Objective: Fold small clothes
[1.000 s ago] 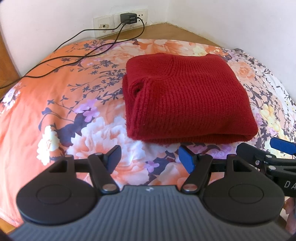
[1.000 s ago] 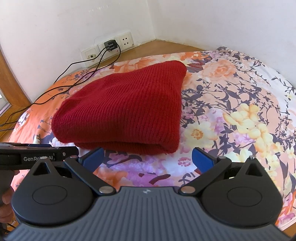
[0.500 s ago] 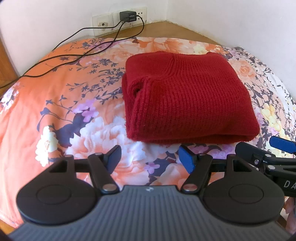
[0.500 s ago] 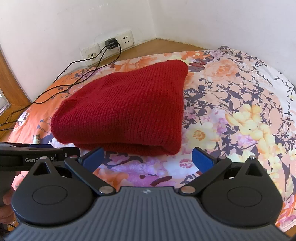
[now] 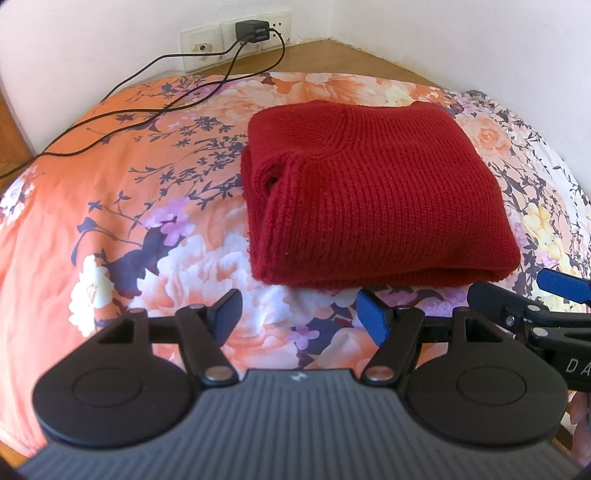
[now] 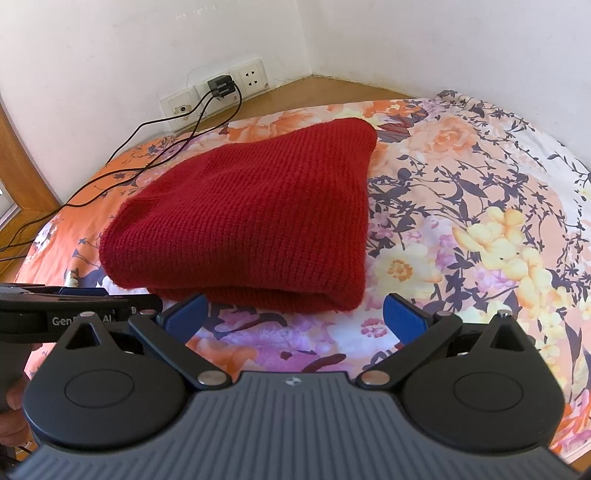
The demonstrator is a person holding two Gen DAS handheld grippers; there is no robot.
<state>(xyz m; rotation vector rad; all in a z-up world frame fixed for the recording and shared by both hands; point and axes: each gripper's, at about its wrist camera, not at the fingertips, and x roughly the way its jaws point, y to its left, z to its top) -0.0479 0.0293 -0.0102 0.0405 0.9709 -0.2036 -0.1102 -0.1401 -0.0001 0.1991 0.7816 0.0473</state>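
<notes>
Left wrist view: both tongs, left (image 5: 297,319) and right (image 6: 293,314), gape wide and empty just short of the soft, thick folded sweater (image 5: 369,192), best pinched at its near edge.

Folded red sweater (image 6: 255,221) on floral sheet (image 6: 461,206), just beyond wide-spread right claw (image 6: 293,314).

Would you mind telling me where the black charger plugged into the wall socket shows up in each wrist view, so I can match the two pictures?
Left wrist view: the black charger sits at top centre, above the folded red sweater.
Right wrist view: the black charger is upper left of centre, beyond the red sweater's far edge.
Shared landmark: the white socket strip on the wall.
</notes>
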